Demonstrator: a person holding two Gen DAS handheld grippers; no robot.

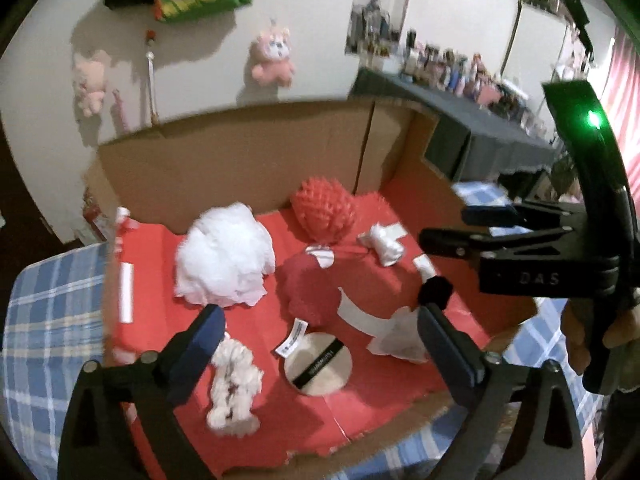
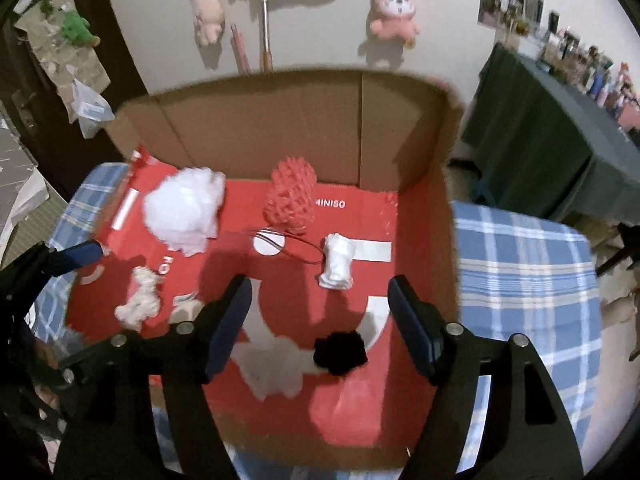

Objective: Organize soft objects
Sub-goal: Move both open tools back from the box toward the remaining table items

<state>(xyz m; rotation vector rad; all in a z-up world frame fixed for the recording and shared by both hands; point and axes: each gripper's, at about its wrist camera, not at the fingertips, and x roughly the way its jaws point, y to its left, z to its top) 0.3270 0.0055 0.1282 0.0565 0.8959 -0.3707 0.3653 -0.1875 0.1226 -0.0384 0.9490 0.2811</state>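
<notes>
Setting: soft items were laid out on the red floor of an open cardboard box [image 2: 304,120], which stood on a blue plaid cloth [image 2: 520,280].
Left gripper [image 1: 320,320]: jaws were spread wide, nothing between the pads; it hung above the box's near left part.
Right gripper [image 2: 320,316]: jaws were apart and empty; the black pompom [image 2: 340,352] and a white wad [image 2: 276,368] lay below the gap, untouched.
White stuffing clump [image 2: 184,208]: back left of the floor; judged very light and fully squashable, no clear long axis. A pinch through the middle of the mass was judged best (wisps at the edge would likely tear off).
Red mesh ball [image 2: 290,196]: back centre, against the rear wall; judged springy and light, roughly round, its cord trailing toward the front right. The open weave should give the pads purchase.
White folded cloth [image 2: 338,260]: right of centre, long axis running front to back; soft, best taken across its narrow waist.
Knotted cream rope piece [image 1: 232,384]: near left, long axis front to back; judged firmer than the rest, grip at mid-length.
Round puff [image 1: 318,364]: flat on the floor beside the rope, its black band running diagonally; thin and hard to get under, an edge pinch was judged necessary.
</notes>
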